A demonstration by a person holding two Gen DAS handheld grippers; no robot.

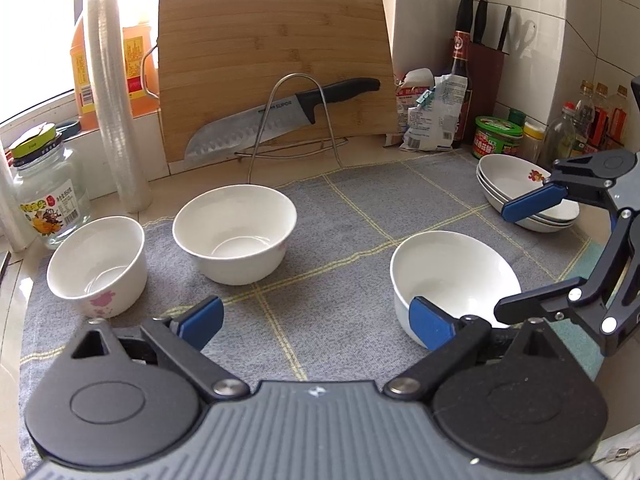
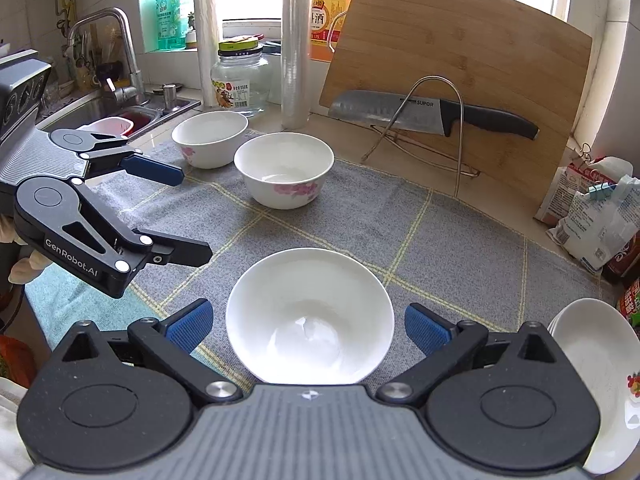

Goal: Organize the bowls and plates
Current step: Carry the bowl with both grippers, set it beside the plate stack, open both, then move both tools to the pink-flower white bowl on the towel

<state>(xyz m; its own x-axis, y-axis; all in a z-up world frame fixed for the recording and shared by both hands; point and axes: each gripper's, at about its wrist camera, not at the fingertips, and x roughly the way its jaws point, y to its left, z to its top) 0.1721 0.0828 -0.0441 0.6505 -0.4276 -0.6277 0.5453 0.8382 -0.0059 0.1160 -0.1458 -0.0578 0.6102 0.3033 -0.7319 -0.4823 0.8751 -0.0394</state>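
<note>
**Three bowls loose, plates stacked: lining up on the nearest bowl**

The right hand-held gripper [image 2: 308,326] hangs with its blue-padded fingers spread wide on either side of the plain white ceramic bowl [image 2: 310,316] nearest the front of the grey checked cloth [image 2: 460,248] that covers the desk; neither pad touches the rim. The left hand-held gripper [image 1: 316,318] is likewise spread and holds nothing, over bare cloth just left of that same bowl. Two more white bowls with pink flower prints sit further back: the middle flowered bowl [image 1: 236,232] and, beside it at the cloth's left edge, the left flowered bowl [image 1: 98,264]. A stack of shallow white plates with a red motif [image 1: 524,188] rests at the right rear corner.

Judging by the pose, the step in hand is picking up the near bowl to nest it with the others. The bowl looks too wide to be spanned across (the fingers barely clear it), so a rim pinch seems wiser: one finger inside the wall, one outside, then close firmly. Glazed ceramic is slick, so lift level and slowly. Nest it squarely into the middle bowl, lowering until it seats, not dropping. Keep clear of the steel chef's knife [image 2: 420,114] on its wire rack by the bamboo cutting board [image 2: 460,60].
</note>
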